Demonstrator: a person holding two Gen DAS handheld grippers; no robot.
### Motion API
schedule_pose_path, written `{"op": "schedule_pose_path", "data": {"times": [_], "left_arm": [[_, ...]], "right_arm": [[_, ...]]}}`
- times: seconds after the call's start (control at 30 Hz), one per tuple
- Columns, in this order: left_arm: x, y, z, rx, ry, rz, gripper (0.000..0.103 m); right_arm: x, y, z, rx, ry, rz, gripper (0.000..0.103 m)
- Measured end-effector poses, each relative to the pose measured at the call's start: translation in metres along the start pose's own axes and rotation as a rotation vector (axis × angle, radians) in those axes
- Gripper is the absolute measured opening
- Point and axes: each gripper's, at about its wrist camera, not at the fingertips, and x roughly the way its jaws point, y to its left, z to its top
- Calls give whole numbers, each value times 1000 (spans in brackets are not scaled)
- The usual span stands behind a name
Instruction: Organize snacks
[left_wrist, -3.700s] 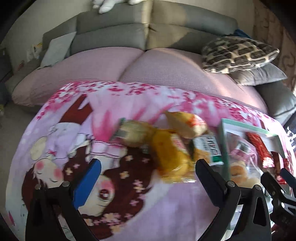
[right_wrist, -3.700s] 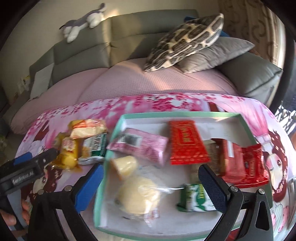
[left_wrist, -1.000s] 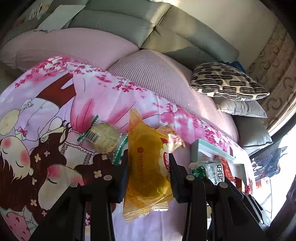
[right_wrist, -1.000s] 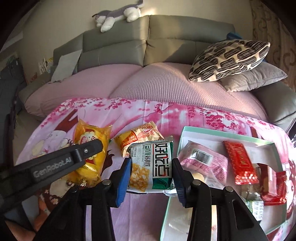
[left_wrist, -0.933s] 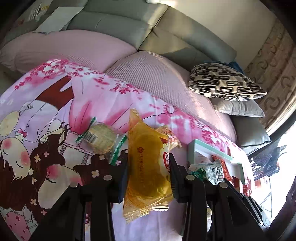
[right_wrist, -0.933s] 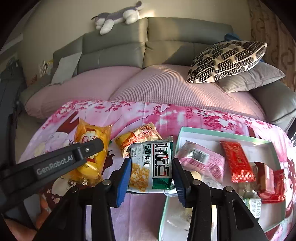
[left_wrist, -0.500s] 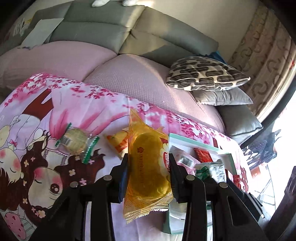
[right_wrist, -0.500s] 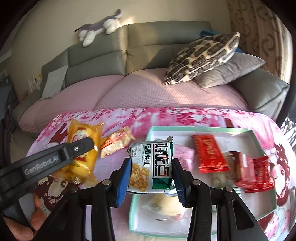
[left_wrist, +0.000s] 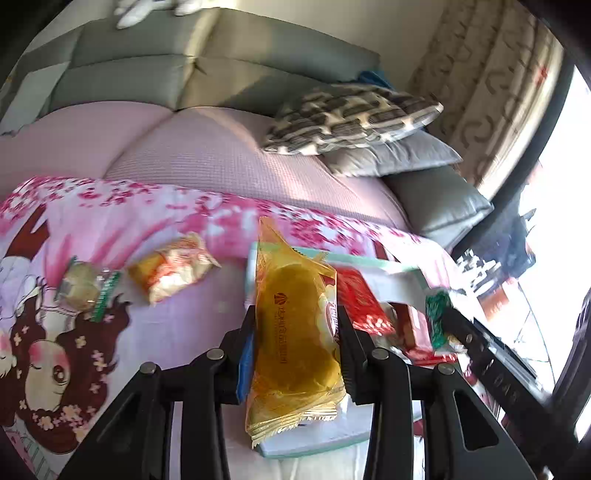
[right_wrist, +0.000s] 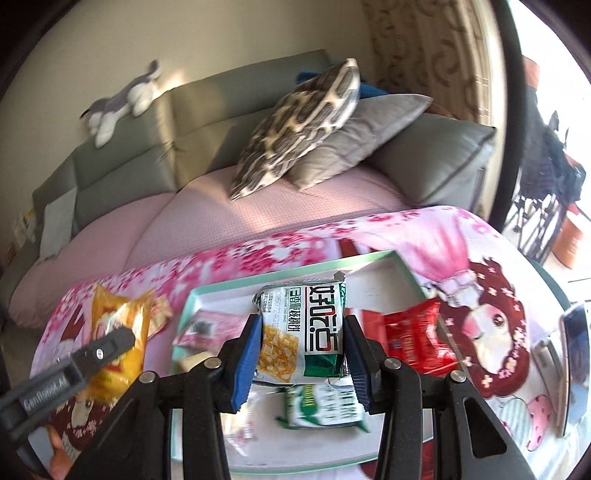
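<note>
— Both grippers have swung over the mint-green tray (right_wrist: 404, 272) since a second ago?
— Yes. Left gripper (left_wrist: 295, 354) clamps the yellow cake packet (left_wrist: 295, 332); right gripper (right_wrist: 301, 354) grips the green-and-white cracker packet (right_wrist: 303, 332), tray rim at twelve o'clock

Snack count on your cloth and tray

You have two grippers, each with one packet; two loose snacks (left_wrist: 173, 266) on the cloth; one tray (right_wrist: 373, 258); two sofa cushions (right_wrist: 299, 122).

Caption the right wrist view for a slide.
Right hand-held gripper carries a green-and-white snack pack above the teal-rimmed tray.
</note>
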Motion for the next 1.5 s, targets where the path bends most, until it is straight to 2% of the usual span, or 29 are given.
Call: {"op": "schedule_pose_path", "data": {"times": [0.17, 0.33, 0.57, 0.9, 1.5], "left_arm": [[13, -19, -5, 33, 29, -23, 40], [18, -30, -7, 61, 26, -24, 40], [22, -32, -7, 68, 16, -2, 40], [41, -44, -6, 87, 16, -17, 40], [55, -37, -3, 79, 1, -39, 40]], "right_arm": [[-3, -21, 4, 46, -14, -18, 47], [-2, -31, 3, 67, -8, -11, 47], [6, -28, -2, 59, 2, 17, 47], [26, -16, -11, 31, 29, 55, 47], [46, -15, -18, 23, 89, 48, 47]]}}
